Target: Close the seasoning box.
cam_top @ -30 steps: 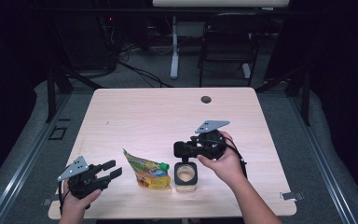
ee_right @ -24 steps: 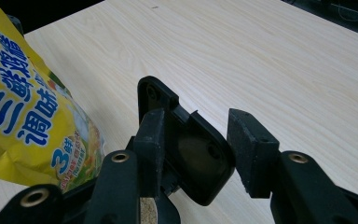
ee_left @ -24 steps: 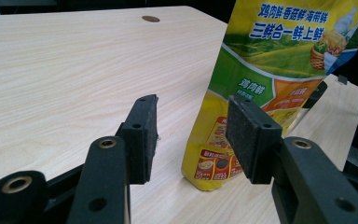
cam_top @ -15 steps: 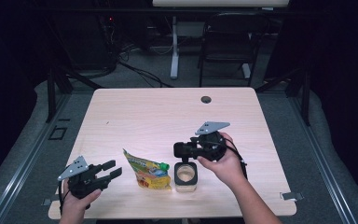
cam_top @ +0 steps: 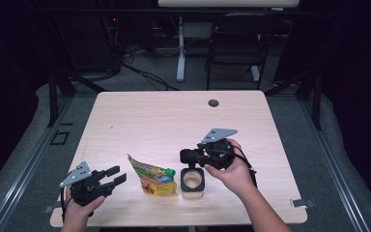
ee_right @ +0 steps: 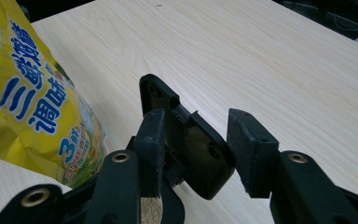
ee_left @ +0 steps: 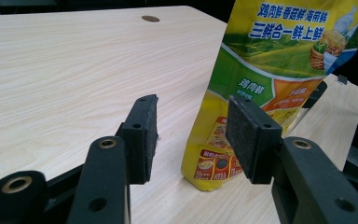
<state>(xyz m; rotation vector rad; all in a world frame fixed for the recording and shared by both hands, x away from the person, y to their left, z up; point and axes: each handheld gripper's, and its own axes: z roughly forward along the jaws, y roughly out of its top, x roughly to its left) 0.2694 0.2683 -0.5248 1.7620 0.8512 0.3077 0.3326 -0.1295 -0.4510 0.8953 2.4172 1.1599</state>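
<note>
- Left gripper [cam_top: 113, 175]: released, jaws spread wide, nothing between the pads; low over the table [cam_top: 164, 121].
- Yellow pouch [ee_left: 270, 60]: just ahead of the left gripper's jaws and off toward the right-hand jaw, standing on its gusseted base, apart from both pads.
- Green cap [cam_top: 171, 171]: at the pouch's far side from the left gripper, close to the jar [cam_top: 192, 181].
- Right gripper [ee_right: 193, 135]: parted, not clenched; black flip lid [ee_right: 191, 149] of the jar between the jaws, close against the left-hand pad, clear of the right-hand one.
- Jar: directly below the right gripper's jaw tips in the high view, open-topped, pale contents visible.
- Handling, pouch: probably soft, glossy film, likely to buckle and slide under a squeeze; best taken at the stiffer top seam or by the spout under the cap, not across the belly.
- Handling, lid: thin and rigid, seemingly hinged; best pinched across its flat faces near the free edge; likely light.
- Risk: toppling of the pouch or jar if nudged sideways.
</note>
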